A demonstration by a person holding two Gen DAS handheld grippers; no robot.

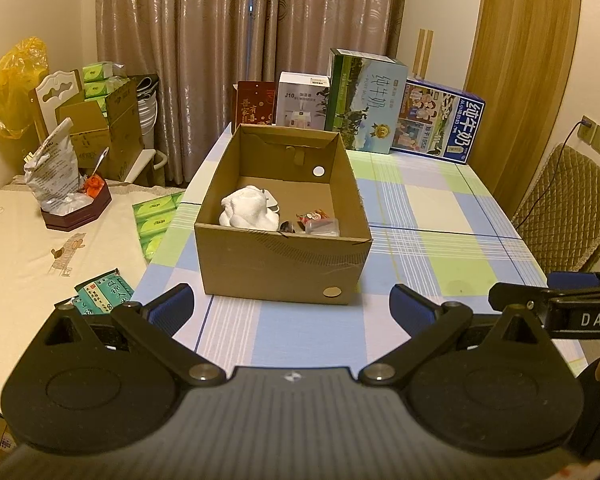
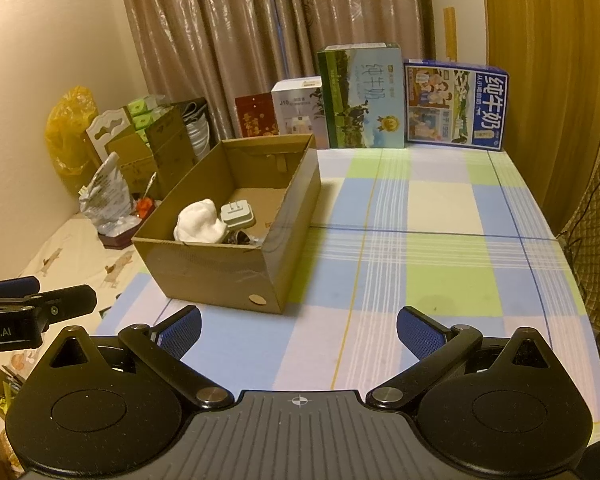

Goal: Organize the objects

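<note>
Cardboard box already holding cloth, charger, small bits; desk otherwise bare; both jaws spread, empty — seemingly near done.

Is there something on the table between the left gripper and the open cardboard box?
Nothing visible does. Only bare checked tablecloth lies between the open left gripper and the cardboard box. The box top is open, with a white cloth already inside.
</note>
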